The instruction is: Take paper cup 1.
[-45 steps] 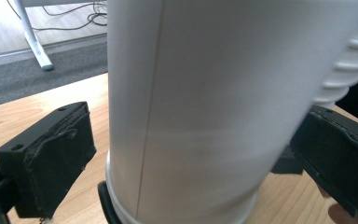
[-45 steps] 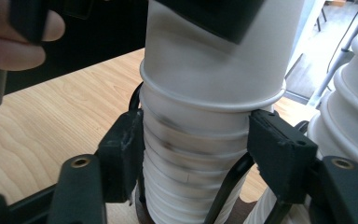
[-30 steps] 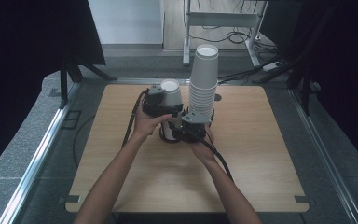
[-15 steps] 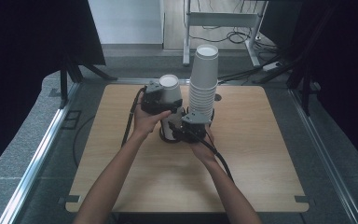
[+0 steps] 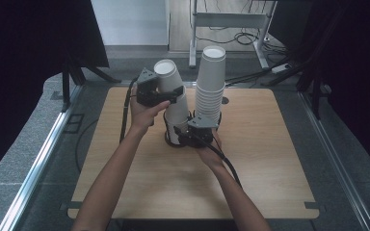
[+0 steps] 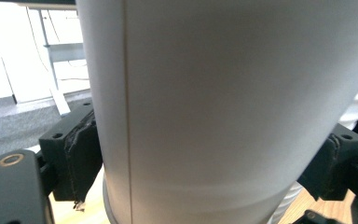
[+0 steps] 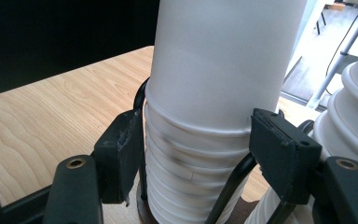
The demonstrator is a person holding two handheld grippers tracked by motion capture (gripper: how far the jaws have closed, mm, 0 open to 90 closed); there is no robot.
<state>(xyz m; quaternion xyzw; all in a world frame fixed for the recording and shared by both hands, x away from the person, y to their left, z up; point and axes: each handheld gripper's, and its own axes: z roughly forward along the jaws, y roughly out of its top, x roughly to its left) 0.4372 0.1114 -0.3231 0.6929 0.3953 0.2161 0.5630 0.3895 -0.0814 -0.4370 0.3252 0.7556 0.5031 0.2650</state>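
Two stacks of upside-down white paper cups stand in a black wire holder (image 5: 169,140) at the table's middle. My left gripper (image 5: 163,94) is shut on the top cup (image 5: 172,91) of the short stack (image 5: 178,129); its jaws have just been closing on it. The cup hangs tilted, partly drawn off the stack. In the left gripper view the cup (image 6: 223,107) sits between both pads (image 6: 81,158). My right gripper (image 5: 185,135) is shut on the short stack (image 7: 191,182) low down, pads (image 7: 121,154) pressing its ribbed rims. The lifted cup (image 7: 223,60) rises above them.
The tall cup stack (image 5: 210,91) stands right beside the short one, also at the right gripper view's edge (image 7: 354,116). The wooden table (image 5: 270,159) has bare room around the holder. Cables trail from both grippers. Metal rails run along the table's sides.
My left gripper has risen with the top cup, drawing it up and tilting it leftward off the short stack. The right gripper has stayed still on the stack.
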